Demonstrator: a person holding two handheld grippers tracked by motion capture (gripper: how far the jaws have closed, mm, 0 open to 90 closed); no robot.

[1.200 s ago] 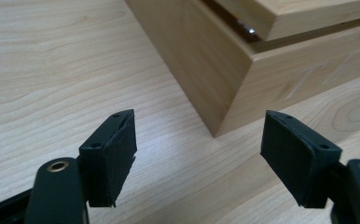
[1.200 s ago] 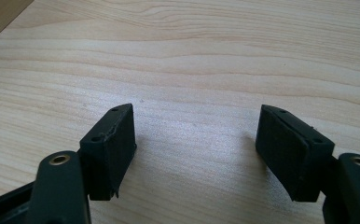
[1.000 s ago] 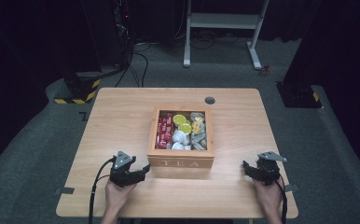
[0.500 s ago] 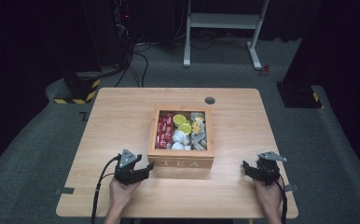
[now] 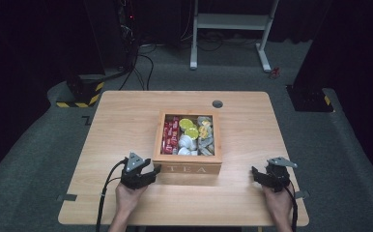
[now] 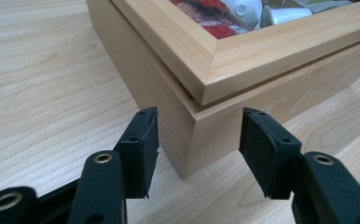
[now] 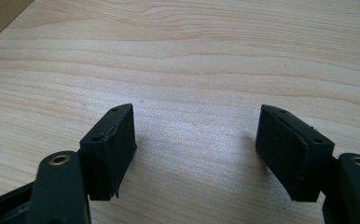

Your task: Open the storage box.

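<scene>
Tea box (image 5: 188, 162) is sitting mid-table (image 5: 126, 116), lid shut, sachets and pods showing through the top. Left claw (image 5: 151, 169) is sitting at the box's near-left corner, jaws spread wide either side of that corner (image 6: 190, 140), not touching it. Left hand (image 5: 129, 193) is holding it from the near edge. Right claw (image 5: 256, 175) is resting well right of the box near the table's near-right corner, jaws gaping over bare wood (image 7: 192, 84), gripping nothing.

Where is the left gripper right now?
In the high view, the left gripper sits low on the table's left half, open at the near-left corner of the wooden tea box.
</scene>
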